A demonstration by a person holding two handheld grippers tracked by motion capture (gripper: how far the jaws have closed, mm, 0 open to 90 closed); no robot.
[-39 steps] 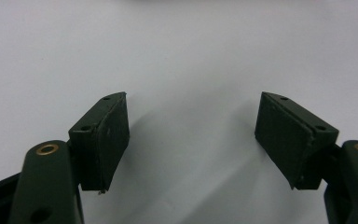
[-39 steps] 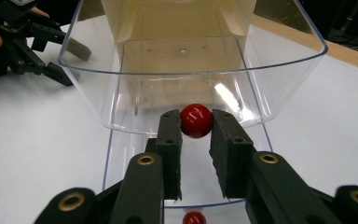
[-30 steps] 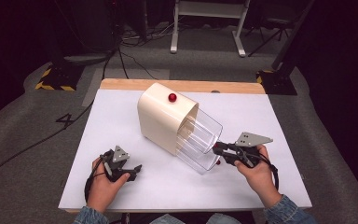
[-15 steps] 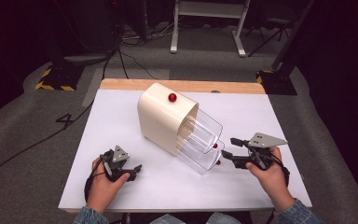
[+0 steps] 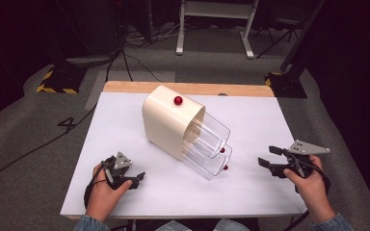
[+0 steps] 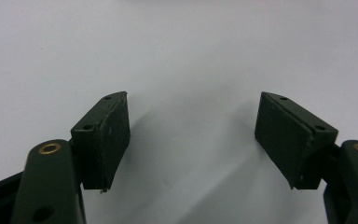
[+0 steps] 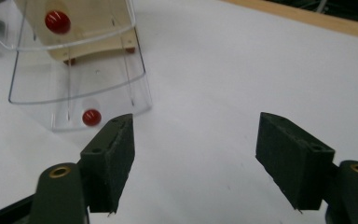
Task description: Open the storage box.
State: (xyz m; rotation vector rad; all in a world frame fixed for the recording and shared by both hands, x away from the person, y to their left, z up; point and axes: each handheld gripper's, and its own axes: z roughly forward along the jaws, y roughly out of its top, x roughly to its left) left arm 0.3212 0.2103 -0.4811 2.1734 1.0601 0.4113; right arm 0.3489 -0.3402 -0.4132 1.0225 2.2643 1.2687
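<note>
A cream cabinet (image 5: 168, 122) with a red knob (image 5: 178, 100) on top stands mid-table. Two clear drawers stick out of it toward the right front, the upper drawer (image 5: 211, 131) and the lower drawer (image 5: 206, 164), each with a small red knob (image 7: 91, 116). My right gripper (image 5: 266, 156) hovers right of the lower drawer, apart from it. Its jaws have just been opening, and nothing but bare table lies between them (image 7: 193, 149). My left gripper (image 5: 136, 179) rests at the front left, open over white table (image 6: 191, 135).
The white tabletop (image 5: 270, 115) has a wooden strip (image 5: 241, 89) along its far edge. Beyond it lies grey floor with cables and stand legs. Room is free on the table to the right of the drawers and in front of them.
The right gripper, earlier closed at the lower drawer's front, has opened and drawn away to the right. The drawers and the left gripper have stayed put.
</note>
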